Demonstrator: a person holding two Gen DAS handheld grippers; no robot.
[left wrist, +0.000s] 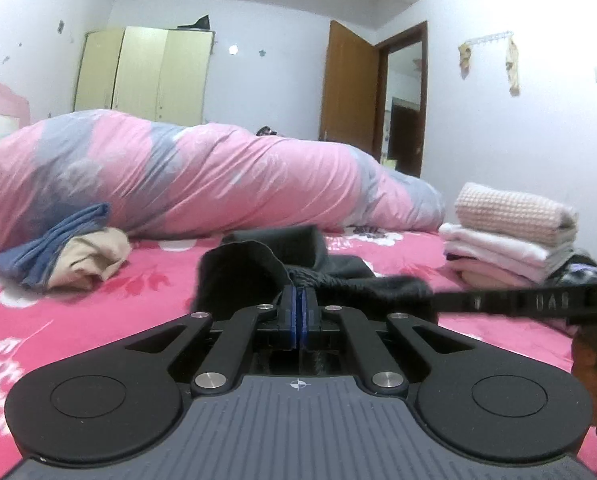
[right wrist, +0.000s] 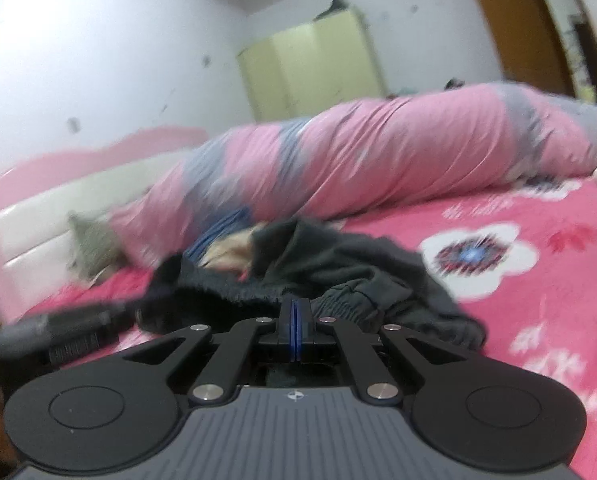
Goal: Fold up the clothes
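A dark grey garment (left wrist: 258,268) lies bunched on the pink flowered bed sheet (left wrist: 98,320). My left gripper (left wrist: 298,296) is shut, pinching an edge of the garment. In the right wrist view the same garment (right wrist: 338,272) spreads in front of my right gripper (right wrist: 295,308), which is shut on its elastic edge. The other gripper shows as a black bar at the right in the left wrist view (left wrist: 518,302) and at the left in the right wrist view (right wrist: 58,324). The right wrist view is blurred.
A rolled pink and grey quilt (left wrist: 198,176) lies across the bed behind the garment. A blue and a beige garment (left wrist: 62,252) lie crumpled at the left. A stack of folded clothes (left wrist: 510,236) sits at the right. A wardrobe (left wrist: 142,76) and a door (left wrist: 350,88) stand behind.
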